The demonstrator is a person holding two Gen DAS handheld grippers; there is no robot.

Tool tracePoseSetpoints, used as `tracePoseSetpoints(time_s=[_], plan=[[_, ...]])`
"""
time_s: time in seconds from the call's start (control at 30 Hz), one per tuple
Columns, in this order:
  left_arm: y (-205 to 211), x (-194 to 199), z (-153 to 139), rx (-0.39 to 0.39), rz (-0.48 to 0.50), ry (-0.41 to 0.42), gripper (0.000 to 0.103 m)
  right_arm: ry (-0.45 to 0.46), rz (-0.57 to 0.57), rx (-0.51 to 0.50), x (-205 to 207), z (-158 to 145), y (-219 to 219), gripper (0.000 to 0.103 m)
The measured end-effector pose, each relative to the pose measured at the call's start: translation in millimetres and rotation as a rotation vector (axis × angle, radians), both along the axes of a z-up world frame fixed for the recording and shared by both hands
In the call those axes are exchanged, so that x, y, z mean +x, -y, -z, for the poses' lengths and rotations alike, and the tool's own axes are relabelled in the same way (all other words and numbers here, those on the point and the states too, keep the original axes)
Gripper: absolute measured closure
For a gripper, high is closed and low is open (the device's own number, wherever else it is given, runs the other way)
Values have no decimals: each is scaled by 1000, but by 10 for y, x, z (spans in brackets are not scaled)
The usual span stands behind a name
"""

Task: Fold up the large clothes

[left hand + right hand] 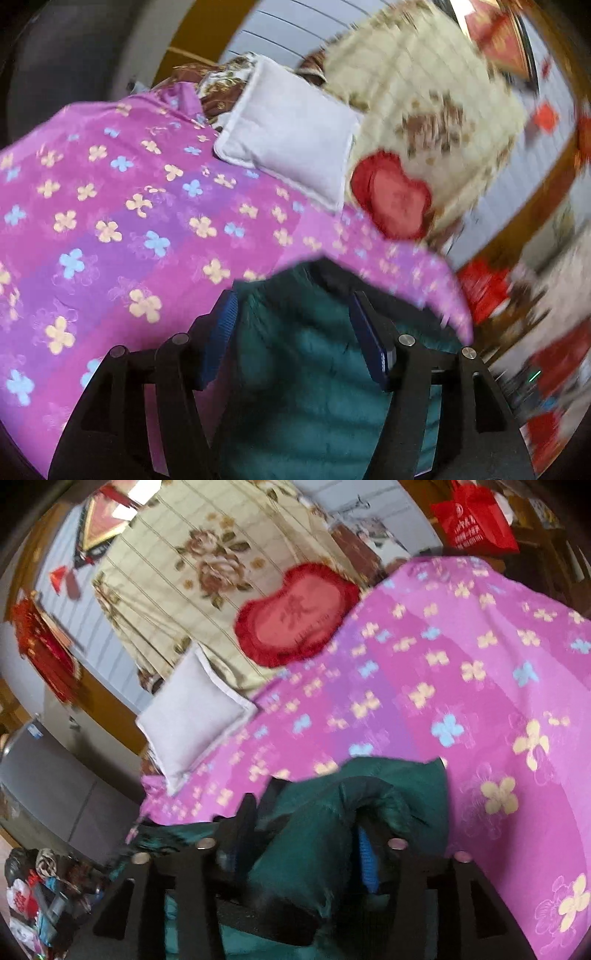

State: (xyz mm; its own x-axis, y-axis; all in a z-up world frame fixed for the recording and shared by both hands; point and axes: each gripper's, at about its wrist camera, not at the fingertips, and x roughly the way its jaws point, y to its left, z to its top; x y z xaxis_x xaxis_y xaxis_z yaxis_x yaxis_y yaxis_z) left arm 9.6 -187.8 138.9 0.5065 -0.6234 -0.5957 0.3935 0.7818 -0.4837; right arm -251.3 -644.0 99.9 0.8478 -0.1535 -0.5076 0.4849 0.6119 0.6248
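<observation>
A dark teal padded jacket (303, 369) lies on a pink bedspread (110, 221) printed with yellow and blue flowers. My left gripper (293, 299) hovers over the jacket with its blue pads (225, 332) well apart, and nothing is pinched between them. In the right wrist view the jacket (406, 786) is bunched into a raised fold that sits between the fingers of my right gripper (306, 812). Those jaws stand apart and the blue pad (365, 860) shows beside the fold without squeezing it. The jacket's lower part is hidden under both grippers.
A white pillow (291, 129) (192, 709), a red heart cushion (391, 195) (295, 616) and a cream floral quilt (184, 554) lie at the head of the bed. A grey cabinet (44, 775) and floor clutter (37, 893) are beside the bed; a red bag (472, 517) hangs beyond.
</observation>
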Motion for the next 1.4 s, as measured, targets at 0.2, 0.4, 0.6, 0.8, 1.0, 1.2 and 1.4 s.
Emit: tracePoseSetpoints(time_s=[0.2, 0.4, 0.6, 0.8, 1.0, 1.2, 1.4], plan=[[386, -103, 261, 151, 56, -13, 41, 136, 30, -34, -209, -454, -106, 36], [647, -43, 394, 254, 43, -14, 41, -105, -216, -320, 319, -590, -777, 36], [913, 128, 576, 439, 28, -39, 40, -335, -359, -388, 1127, -2, -1201, 36], [1083, 205, 719, 556, 46, -2, 39, -475, -334, -317, 1526, 405, -1002, 36], [1110, 282, 792, 553, 51, -37, 39, -470, -315, -308, 1554, 401, -964, 36], [1113, 261, 798, 549, 59, -24, 39, -351, -257, -262, 1226, 21, -757, 36], [1153, 263, 819, 557, 63, -8, 39, -442, -179, -177, 1153, 307, -303, 36]])
